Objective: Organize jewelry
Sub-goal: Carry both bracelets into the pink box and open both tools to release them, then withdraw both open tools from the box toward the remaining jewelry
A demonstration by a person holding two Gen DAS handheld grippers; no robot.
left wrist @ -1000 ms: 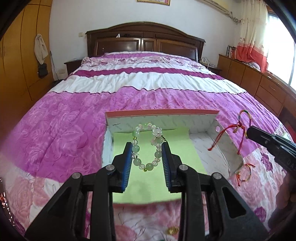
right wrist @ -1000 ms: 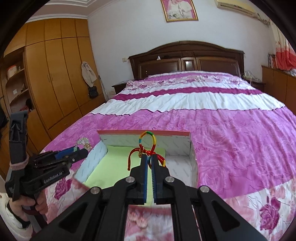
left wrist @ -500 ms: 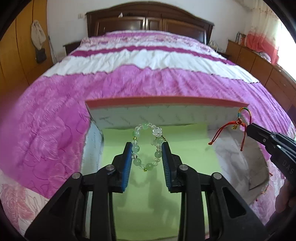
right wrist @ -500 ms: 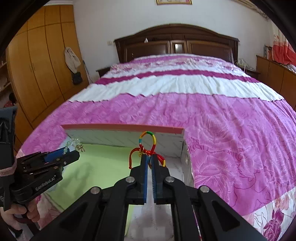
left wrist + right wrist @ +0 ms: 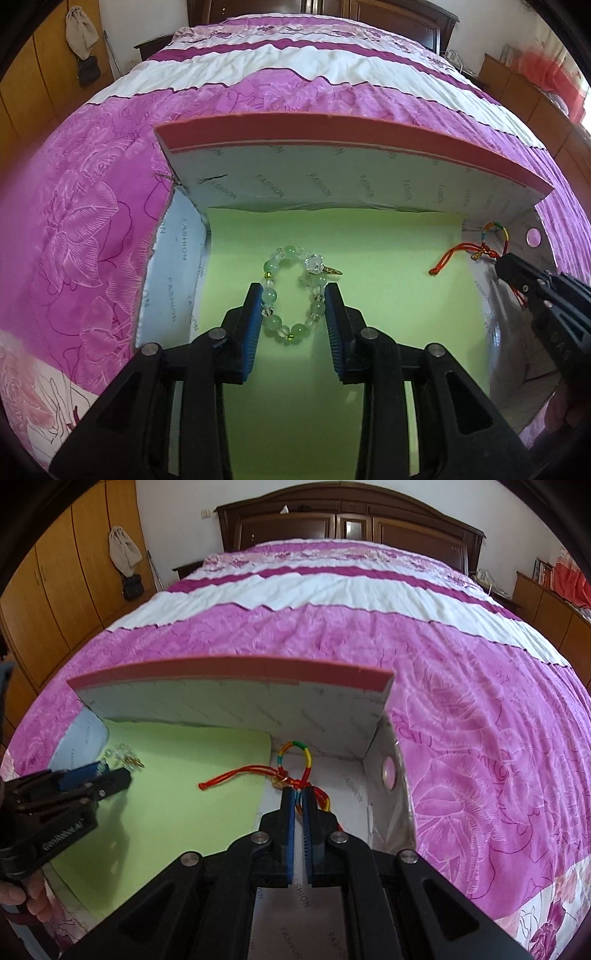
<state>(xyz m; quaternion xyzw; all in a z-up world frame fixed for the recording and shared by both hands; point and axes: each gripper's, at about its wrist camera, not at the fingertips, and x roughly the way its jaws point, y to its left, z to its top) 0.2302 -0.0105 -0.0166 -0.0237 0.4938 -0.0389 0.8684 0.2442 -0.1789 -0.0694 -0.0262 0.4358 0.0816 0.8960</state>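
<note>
My left gripper (image 5: 292, 291) is shut on a green and clear bead bracelet (image 5: 293, 291), low over the green liner (image 5: 369, 295) of an open box (image 5: 351, 136) with a pink rim. My right gripper (image 5: 299, 794) is shut on a red cord bracelet (image 5: 291, 771) with a multicoloured loop, low over the box's white right part; the cord's tail lies across the liner. The right gripper shows at the right of the left wrist view (image 5: 517, 273). The left gripper shows at the left of the right wrist view (image 5: 110, 779).
The box sits on a bed with a pink and white floral quilt (image 5: 461, 686). A dark wooden headboard (image 5: 351, 520) stands at the far end. Wooden wardrobes (image 5: 66, 590) line the left wall, low cabinets (image 5: 524, 96) the right.
Both grippers have moved forward and down into the box with their bracelets. The box now fills most of each view, and the red cord's tail rests on the green liner.
</note>
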